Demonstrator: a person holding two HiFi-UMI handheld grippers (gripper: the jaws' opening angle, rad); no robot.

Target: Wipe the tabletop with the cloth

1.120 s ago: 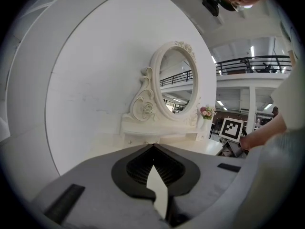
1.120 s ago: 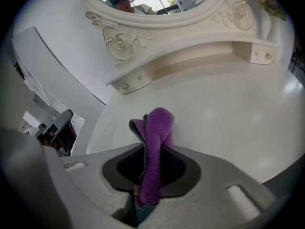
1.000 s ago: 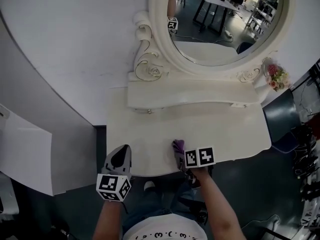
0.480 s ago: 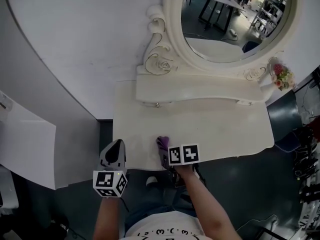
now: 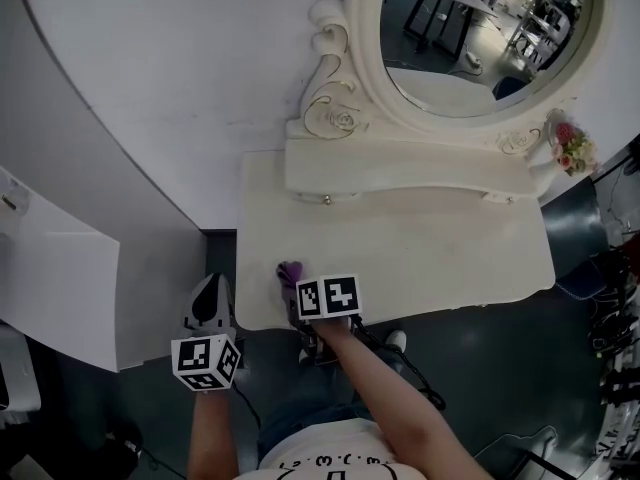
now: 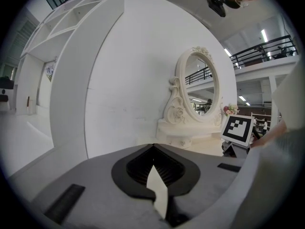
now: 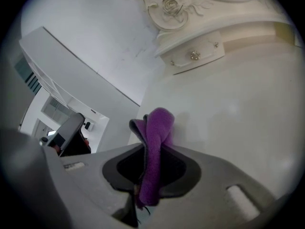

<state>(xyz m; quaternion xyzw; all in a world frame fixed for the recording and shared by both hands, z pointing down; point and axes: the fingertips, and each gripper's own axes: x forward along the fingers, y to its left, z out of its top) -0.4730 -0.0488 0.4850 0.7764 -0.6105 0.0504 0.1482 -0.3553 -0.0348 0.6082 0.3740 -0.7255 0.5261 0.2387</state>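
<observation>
Right gripper (image 5: 297, 290) is clamped on the purple cloth (image 7: 155, 144) near the tabletop (image 5: 420, 248) front-left edge, left gripper (image 5: 210, 290) closed on nothing beside the table; cloth looks soft, light and floppy, best pinched at a bunched fold.

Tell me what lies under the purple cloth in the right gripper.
The cream tabletop, near its front left corner, lies under the cloth, which the right gripper clamps. Whether the cloth touches the surface is hidden by its own fold.

ornate oval mirror (image 5: 485, 38) above a small drawer shelf (image 5: 410, 173), pink flowers (image 5: 571, 150) at its right
</observation>
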